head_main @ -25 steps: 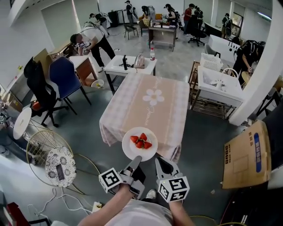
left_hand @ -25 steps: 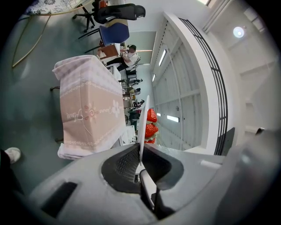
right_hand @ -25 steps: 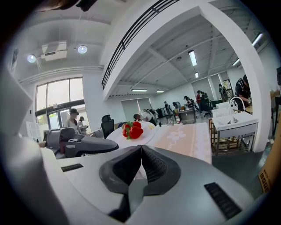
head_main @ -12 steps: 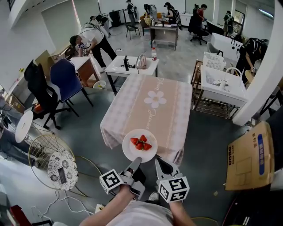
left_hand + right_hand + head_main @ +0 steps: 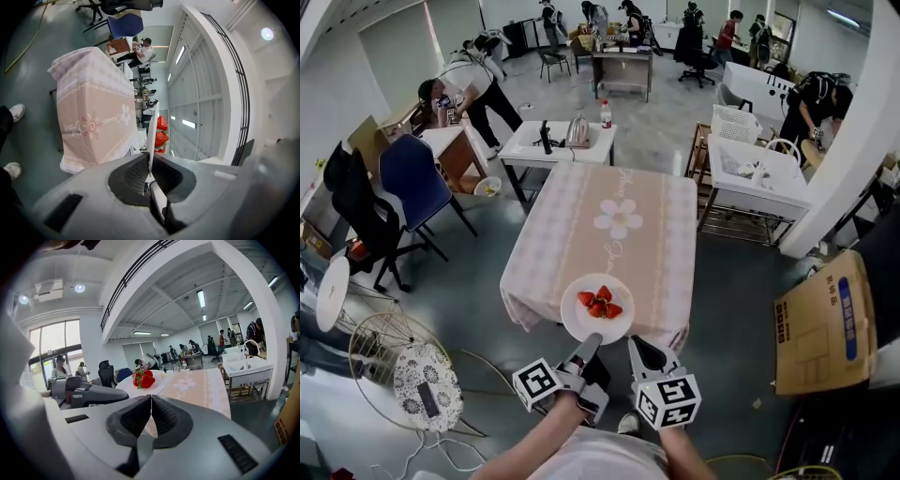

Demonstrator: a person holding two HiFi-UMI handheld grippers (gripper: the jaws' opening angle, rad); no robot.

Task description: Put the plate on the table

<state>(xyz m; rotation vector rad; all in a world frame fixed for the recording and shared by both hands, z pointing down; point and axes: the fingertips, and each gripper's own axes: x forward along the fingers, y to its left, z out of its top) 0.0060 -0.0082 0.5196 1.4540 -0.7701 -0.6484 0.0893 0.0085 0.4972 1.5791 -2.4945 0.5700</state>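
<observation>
Left gripper (image 5: 591, 340) pinches the white plate (image 5: 577, 319) by its rim, strawberries (image 5: 598, 302) aboard; right gripper (image 5: 633, 343) — closed, empty — sits beside it. Carrying step, seemingly: next, lower it level onto the table (image 5: 572, 225).

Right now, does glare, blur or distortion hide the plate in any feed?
Head view: evenly lit, sharp, plate and strawberries clear, edges bent. Left gripper view: rolled sideways, dark corners, plate edge-on. Right gripper view: sharp, bright windows at left, no glare on the plate.
</observation>
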